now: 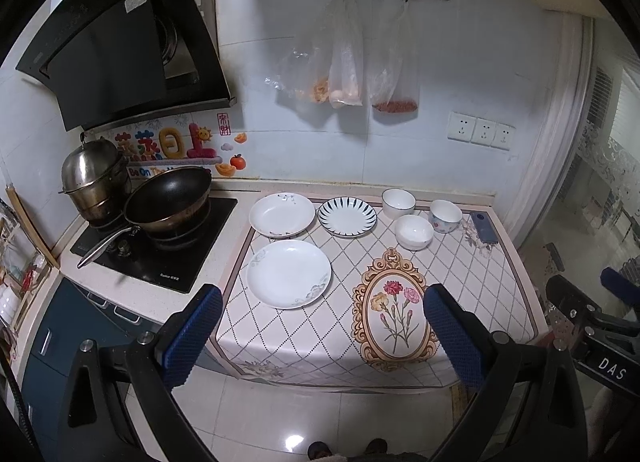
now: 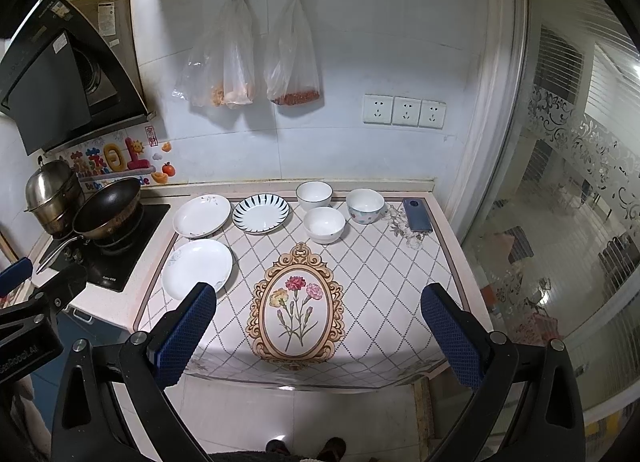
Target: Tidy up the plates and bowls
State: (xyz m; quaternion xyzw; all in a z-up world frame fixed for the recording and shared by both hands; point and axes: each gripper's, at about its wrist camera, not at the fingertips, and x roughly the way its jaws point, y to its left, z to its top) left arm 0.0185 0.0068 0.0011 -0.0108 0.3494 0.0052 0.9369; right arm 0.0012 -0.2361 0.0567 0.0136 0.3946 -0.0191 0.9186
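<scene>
Three plates lie on the counter's left half: a large white plate [image 1: 289, 273] [image 2: 197, 269] nearest, a white plate [image 1: 281, 215] [image 2: 202, 216] behind it, and a blue-striped plate [image 1: 347, 216] [image 2: 261, 213] beside that. Three bowls stand at the back right: a white bowl [image 1: 398, 203] [image 2: 314, 195], a second white bowl [image 1: 414, 232] [image 2: 324, 224] and a patterned bowl [image 1: 445, 215] [image 2: 365, 205]. My left gripper [image 1: 322, 304] and right gripper [image 2: 318, 302] are both open and empty, held back from the counter's front edge above the floor.
A phone [image 1: 483, 227] [image 2: 417, 215] lies at the back right corner. A wok [image 1: 168, 197] and a steel pot [image 1: 94, 177] sit on the stove at the left. Plastic bags [image 1: 348, 61] hang on the wall. A glass door [image 2: 560, 221] is at the right.
</scene>
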